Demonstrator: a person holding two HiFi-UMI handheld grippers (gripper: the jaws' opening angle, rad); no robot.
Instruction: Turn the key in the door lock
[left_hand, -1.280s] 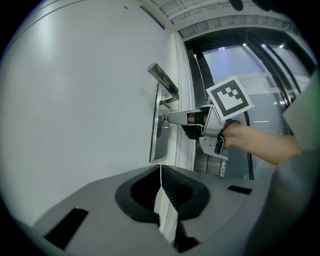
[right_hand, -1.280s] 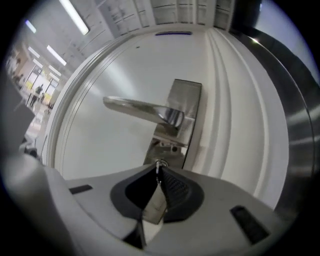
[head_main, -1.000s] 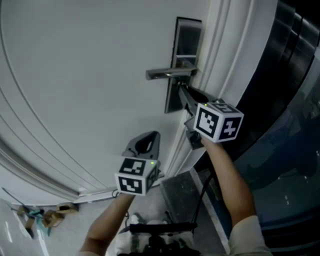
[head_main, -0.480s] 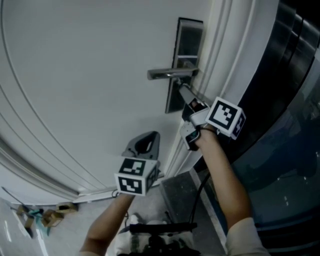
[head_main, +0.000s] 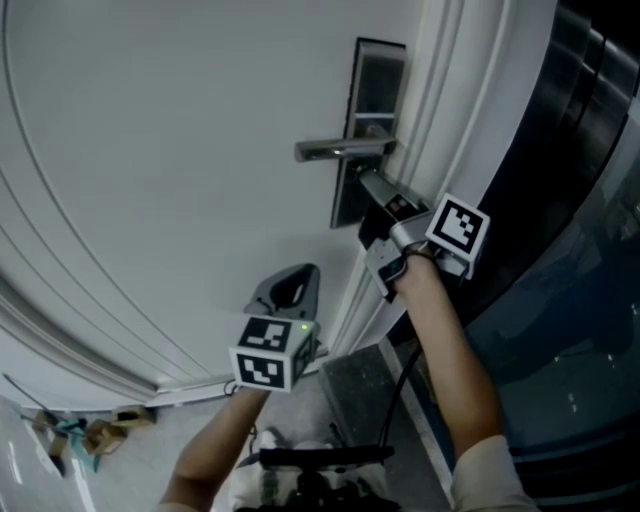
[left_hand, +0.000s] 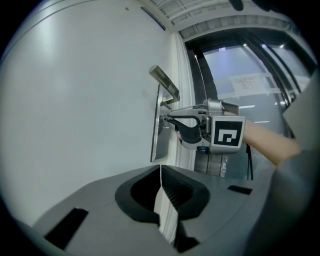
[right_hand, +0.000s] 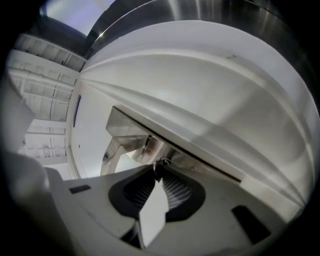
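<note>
Right gripper view: right gripper (right_hand: 156, 169), jaws nearly together, pinching the small dark metal key (right_hand: 161, 163) at their tips; they have just eased slightly apart. Directly ahead of the tips: brushed-steel lock plate (right_hand: 127, 125), key seated in it. Just above: silver lever handle (head_main: 340, 150).

Head view: its marker cube (head_main: 458, 228) shows a different face than a second ago; the wrist has rolled and the gripper has not travelled.

Judged: turn probably made, release beginning.

Left gripper (left_hand: 160, 170): jaws pressed together, empty, idle well below, facing the white door (head_main: 180, 150).

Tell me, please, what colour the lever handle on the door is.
The lever handle is plain silver-grey metal, seen best in the head view.
</note>
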